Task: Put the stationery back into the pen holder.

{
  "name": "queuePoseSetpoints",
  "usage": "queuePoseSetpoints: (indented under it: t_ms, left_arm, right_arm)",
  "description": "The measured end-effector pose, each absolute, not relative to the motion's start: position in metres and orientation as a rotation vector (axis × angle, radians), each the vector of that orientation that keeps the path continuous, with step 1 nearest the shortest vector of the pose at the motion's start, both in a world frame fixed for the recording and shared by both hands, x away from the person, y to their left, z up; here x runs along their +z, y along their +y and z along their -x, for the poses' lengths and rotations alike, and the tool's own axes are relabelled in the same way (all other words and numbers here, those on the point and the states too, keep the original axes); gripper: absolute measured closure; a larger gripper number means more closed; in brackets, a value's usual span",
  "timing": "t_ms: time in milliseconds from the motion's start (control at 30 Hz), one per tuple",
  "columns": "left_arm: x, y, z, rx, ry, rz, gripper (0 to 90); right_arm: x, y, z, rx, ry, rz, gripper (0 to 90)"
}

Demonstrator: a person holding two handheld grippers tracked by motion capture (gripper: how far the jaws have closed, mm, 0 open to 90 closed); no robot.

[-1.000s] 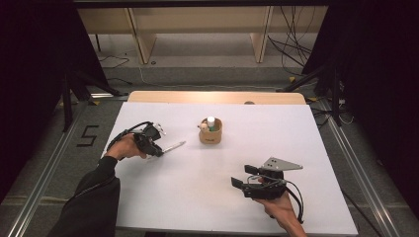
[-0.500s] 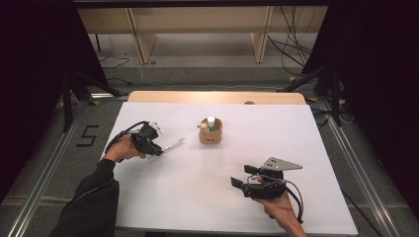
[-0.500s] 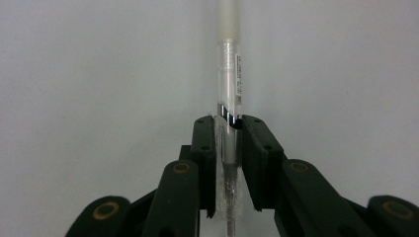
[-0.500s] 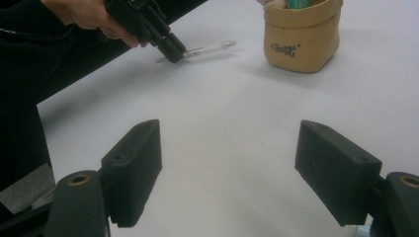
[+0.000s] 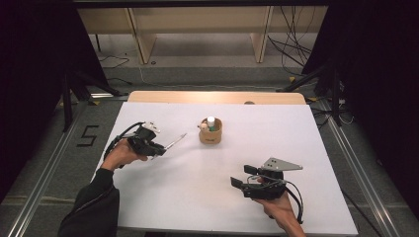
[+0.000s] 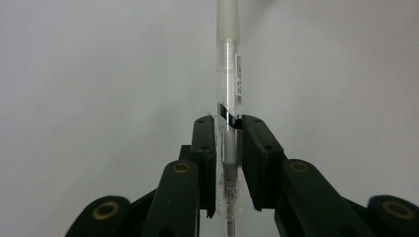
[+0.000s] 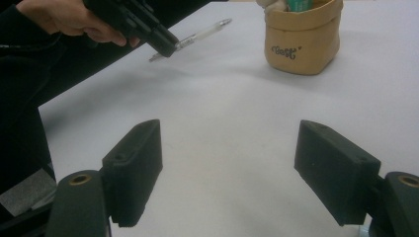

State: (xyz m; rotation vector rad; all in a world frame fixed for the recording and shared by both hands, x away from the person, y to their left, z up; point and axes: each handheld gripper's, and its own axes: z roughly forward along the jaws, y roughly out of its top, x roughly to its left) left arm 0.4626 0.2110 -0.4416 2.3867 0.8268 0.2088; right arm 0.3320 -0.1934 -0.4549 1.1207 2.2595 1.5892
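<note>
Right gripper (image 5: pixel 241 177) is held low over the near right part of the table (image 5: pixel 197 197); its jaws are spread wide with nothing between them, only bare white tabletop being seen past them in the right gripper view.

Left gripper (image 5: pixel 159 149) is held at the left side of the table, farther off. One pen (image 5: pixel 175 143) is clamped between its jaws; in the left gripper view the pads are seen pressed against the clear barrel (image 6: pixel 229 148) on both sides. The pen is lifted off the tabletop, its free end pointed toward the cup (image 5: pixel 211 135), with a clear gap between the two. Nothing is seen lying on the table between pen and cup.

One tan cup is stood upright near the table's middle, well apart from both grippers; a word is printed on its side (image 7: pixel 285 51). At least two items are seen standing in it, one white-capped (image 5: pixel 211 120); what they are cannot be told.

Count: grippers 2, pen 1, cup 1.

Beyond the far table edge, a wooden frame (image 5: pixel 197 24) and loose cables (image 5: pixel 291 44) are seen on the floor.
</note>
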Motion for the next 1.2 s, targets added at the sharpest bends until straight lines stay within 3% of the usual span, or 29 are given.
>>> queuePoseSetpoints:
  t_ms: [533, 1200]
  left_arm:
    - [-0.433, 0.196, -0.419, 0.286, 0.887, -2.156, 76.2]
    - [-0.445, 0.172, -0.377, 0.252, 0.844, -1.951, 76.2]
  right_arm:
    - [-0.455, -0.191, -0.331, 1.631, 2.248, -1.147, 27.3]
    - [-0.454, -0.191, -0.33, 1.67, 2.232, -1.176, 27.5]
